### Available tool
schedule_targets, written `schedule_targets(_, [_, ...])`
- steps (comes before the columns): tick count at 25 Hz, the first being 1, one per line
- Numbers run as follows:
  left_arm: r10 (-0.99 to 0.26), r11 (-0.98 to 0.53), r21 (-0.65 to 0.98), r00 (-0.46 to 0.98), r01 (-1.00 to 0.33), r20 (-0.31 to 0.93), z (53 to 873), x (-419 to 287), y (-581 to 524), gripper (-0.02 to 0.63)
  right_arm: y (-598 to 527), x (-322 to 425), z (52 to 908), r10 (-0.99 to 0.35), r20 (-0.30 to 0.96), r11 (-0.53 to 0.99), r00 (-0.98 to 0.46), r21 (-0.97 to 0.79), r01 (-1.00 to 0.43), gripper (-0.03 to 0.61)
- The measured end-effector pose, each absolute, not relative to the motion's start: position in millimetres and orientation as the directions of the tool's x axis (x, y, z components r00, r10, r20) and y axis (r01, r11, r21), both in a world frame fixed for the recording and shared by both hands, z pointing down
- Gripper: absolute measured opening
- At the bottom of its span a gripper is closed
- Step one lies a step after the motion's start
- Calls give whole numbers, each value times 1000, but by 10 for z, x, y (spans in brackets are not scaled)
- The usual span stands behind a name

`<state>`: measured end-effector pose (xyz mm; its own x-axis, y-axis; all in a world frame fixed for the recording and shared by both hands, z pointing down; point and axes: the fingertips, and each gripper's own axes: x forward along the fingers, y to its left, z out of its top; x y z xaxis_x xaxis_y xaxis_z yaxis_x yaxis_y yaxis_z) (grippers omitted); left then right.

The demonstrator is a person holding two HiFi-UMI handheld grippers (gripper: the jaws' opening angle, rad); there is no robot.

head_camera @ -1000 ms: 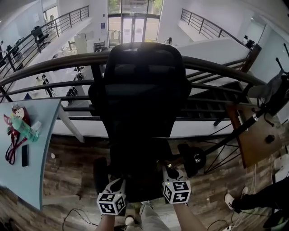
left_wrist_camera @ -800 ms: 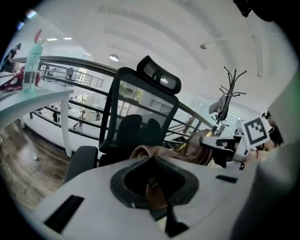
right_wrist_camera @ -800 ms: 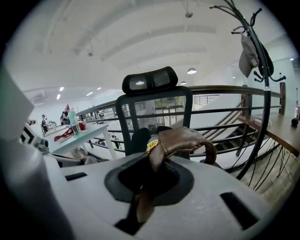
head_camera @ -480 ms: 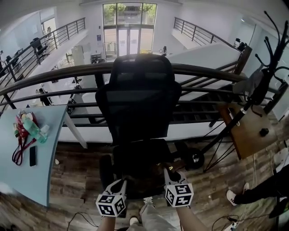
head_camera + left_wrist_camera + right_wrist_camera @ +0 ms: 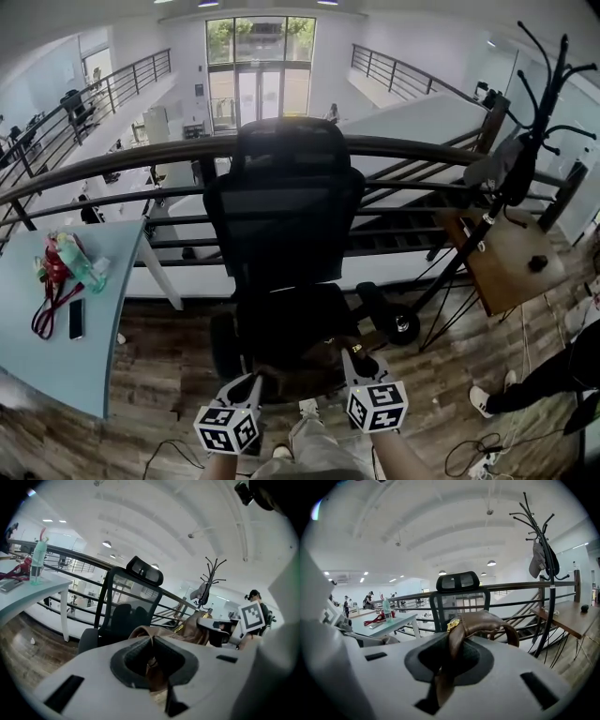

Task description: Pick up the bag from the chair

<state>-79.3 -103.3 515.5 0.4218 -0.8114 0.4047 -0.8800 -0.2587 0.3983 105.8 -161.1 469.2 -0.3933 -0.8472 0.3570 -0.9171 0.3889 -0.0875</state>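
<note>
The black mesh office chair (image 5: 286, 225) stands against the railing, facing me. The brown leather bag (image 5: 314, 364) hangs between my two grippers at the seat's front edge. My left gripper (image 5: 253, 386) is shut on one brown strap (image 5: 146, 634), and the bag's body (image 5: 197, 624) shows beyond it. My right gripper (image 5: 351, 358) is shut on the other strap (image 5: 464, 625), which has a gold buckle (image 5: 453, 624) and arches over its jaws. The chair's back (image 5: 459, 599) rises behind the strap. Whether the bag's base touches the seat is hidden.
A light blue table (image 5: 37, 366) at the left carries a bottle (image 5: 80, 262), a red lanyard and a phone. A coat stand (image 5: 520, 150) and a wooden table (image 5: 511, 267) stand at the right. The railing (image 5: 131, 159) runs behind the chair. A person's legs (image 5: 539, 380) show far right.
The head view has drawn back and tilted up, so the chair looks smaller and farther. Both grippers stay low in the frame, and the brown bag now shows between them.
</note>
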Motion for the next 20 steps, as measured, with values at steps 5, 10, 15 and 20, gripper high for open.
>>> schedule_targets(5, [-816,-285,390,435,-876,381,4962,-828,-891,18,-1382,1041,4513,-856,328,395,-400,-86,-915,25])
schedule_targets(10, [-819,-303,399,451,-865,355,4815,-835,-740,18,-1204,1041,4370,-861,311,396,-403,-89,-914,25])
schedule_targets(15, [-821,-317,388,455,-865,344,4729,-842,-658,18,-1100,1031,4269,-865,294,401,-408,-86,-912,25])
schedule_targets(20, [-825,-320,381,453,-867,339,4693,-863,-631,18,-1061,1005,4230,-867,286,403,-409,-82,-912,25])
